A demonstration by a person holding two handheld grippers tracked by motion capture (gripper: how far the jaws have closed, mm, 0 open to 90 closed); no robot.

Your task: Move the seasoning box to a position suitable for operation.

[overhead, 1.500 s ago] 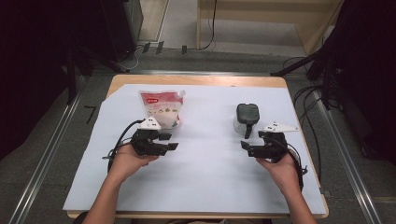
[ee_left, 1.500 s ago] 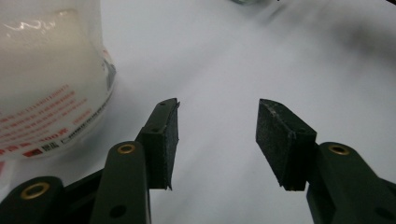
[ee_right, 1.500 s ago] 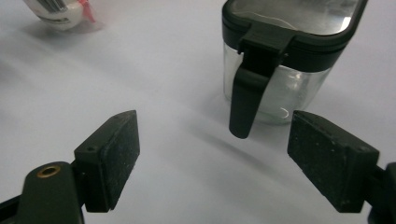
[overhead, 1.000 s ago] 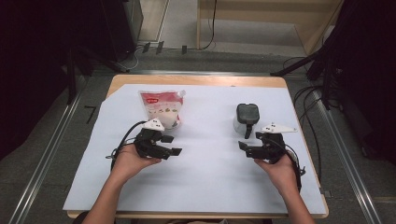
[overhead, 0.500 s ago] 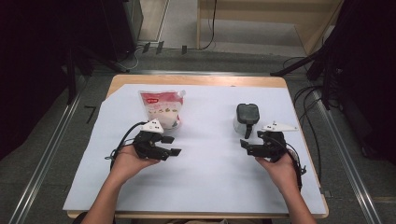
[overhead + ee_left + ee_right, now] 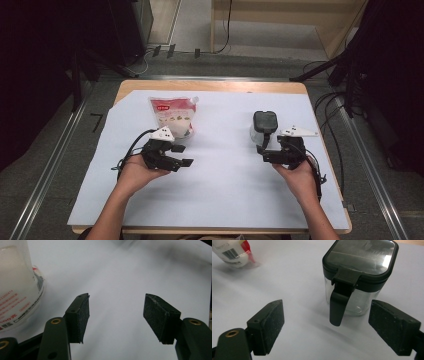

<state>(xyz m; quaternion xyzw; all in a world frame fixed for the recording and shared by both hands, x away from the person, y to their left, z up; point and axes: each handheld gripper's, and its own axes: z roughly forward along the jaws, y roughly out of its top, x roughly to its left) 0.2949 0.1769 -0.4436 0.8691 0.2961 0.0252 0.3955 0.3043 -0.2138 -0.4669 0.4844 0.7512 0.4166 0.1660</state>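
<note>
A clear plastic pouch (image 6: 173,116) lies flat on the white sheet (image 6: 225,185) that covers the wooden tabletop (image 6: 210,86), in the left half and toward the far edge. It is filled with something white, carries a red label band across its far end and a small white spout at its far right corner; small print and a row of little pictures show on its face. In the left gripper view its rounded, bulging side (image 6: 17,282) with red lettering sits at the left.

The left hand-held gripper (image 6: 184,155) rests just nearer the person than the pouch, held in the left hand (image 6: 135,172). Its jaws stand apart with only bare sheet between them, touching nothing.

Right of the middle stands a small clear jar (image 6: 263,128) with a dark, rounded-square lid. In the right gripper view the jar (image 6: 359,272) is upright and looks empty; the lid has a glossy top, and a dark tab hangs from a clip at its near rim down the glass wall.

The right hand-held gripper (image 6: 265,152), in the right hand (image 6: 300,175), sits just on the near side of the jar. Its jaws have just been opening and stand wide, the jar beyond the pads, untouched.
</note>
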